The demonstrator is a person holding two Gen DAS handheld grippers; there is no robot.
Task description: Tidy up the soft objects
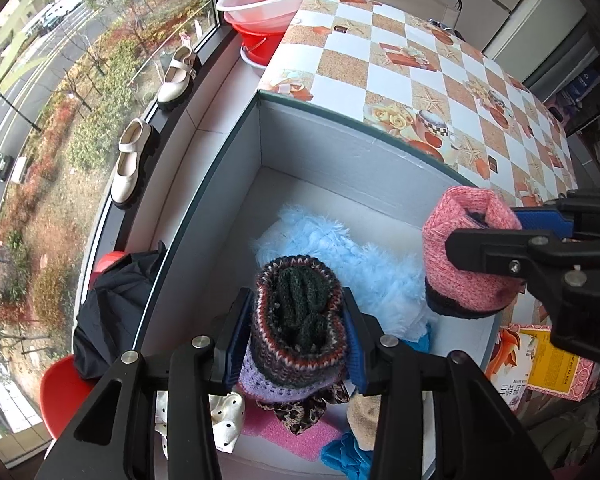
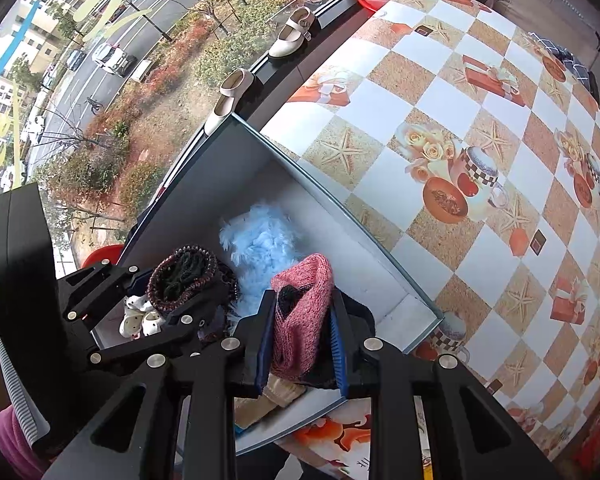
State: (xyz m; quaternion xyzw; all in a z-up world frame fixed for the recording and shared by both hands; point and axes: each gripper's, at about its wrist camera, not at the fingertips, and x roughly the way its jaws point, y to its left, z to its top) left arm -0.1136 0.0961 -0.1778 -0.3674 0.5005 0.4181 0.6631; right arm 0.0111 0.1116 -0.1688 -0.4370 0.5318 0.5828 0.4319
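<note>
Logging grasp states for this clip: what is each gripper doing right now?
Left gripper: closed on the striped knit hat, above the box.
Right gripper: closed on the pink knit hat.

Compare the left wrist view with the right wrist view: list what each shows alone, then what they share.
Only the left wrist view: a pink foam piece and leopard-print fabric in the box.

Only the right wrist view: a bicycle on the street outside.

Both: the left gripper clamping a striped knit hat, the right gripper clamping a pink knit hat, and a blue fluffy item.
</note>
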